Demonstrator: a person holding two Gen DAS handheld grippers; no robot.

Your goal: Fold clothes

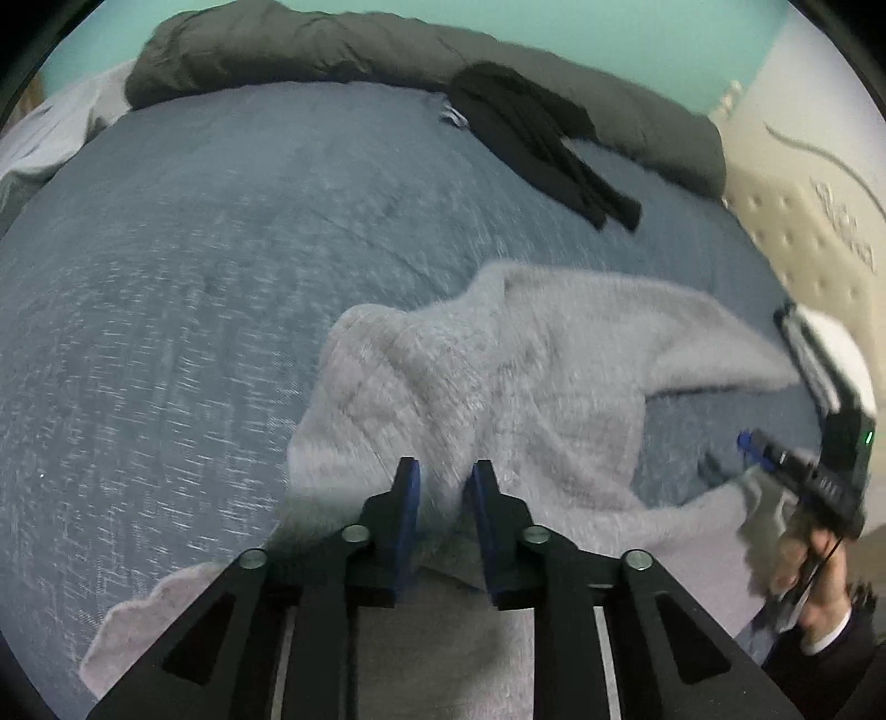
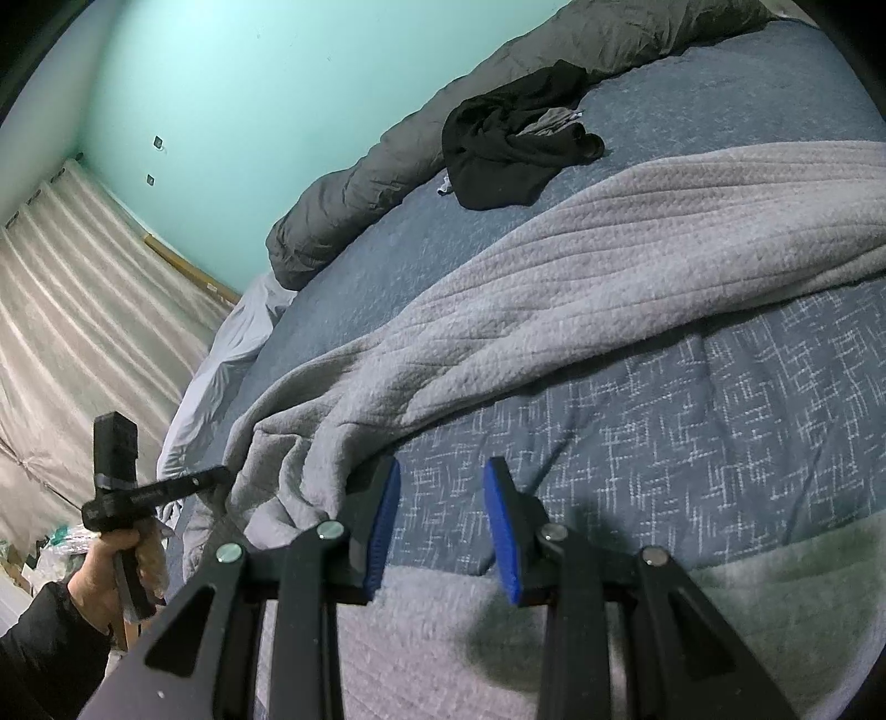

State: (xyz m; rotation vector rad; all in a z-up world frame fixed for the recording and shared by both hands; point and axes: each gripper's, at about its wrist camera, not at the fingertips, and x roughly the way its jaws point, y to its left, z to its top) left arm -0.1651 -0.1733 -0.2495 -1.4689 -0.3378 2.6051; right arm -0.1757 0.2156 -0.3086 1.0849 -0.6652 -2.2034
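Note:
A light grey fleece garment (image 1: 526, 376) (image 2: 554, 266) lies crumpled across the blue bed cover (image 1: 166, 277) (image 2: 720, 387). My left gripper (image 1: 444, 471) is shut on a bunched ridge of it near the bed's front edge. In the right wrist view, the left gripper (image 2: 221, 475) has its tip buried in the cloth's edge. My right gripper (image 2: 443, 471) stands open over the bed cover, just right of a grey fold, with only blue cover between its fingers. From the left wrist, the right gripper (image 1: 725, 454) hovers by the garment's right part.
A black garment (image 1: 531, 138) (image 2: 509, 149) lies at the far side of the bed against a rolled dark grey duvet (image 1: 332, 50) (image 2: 387, 149). A cream mattress (image 1: 803, 221) stands by the bed. A hand (image 1: 814, 581) (image 2: 105, 559) holds each gripper's handle.

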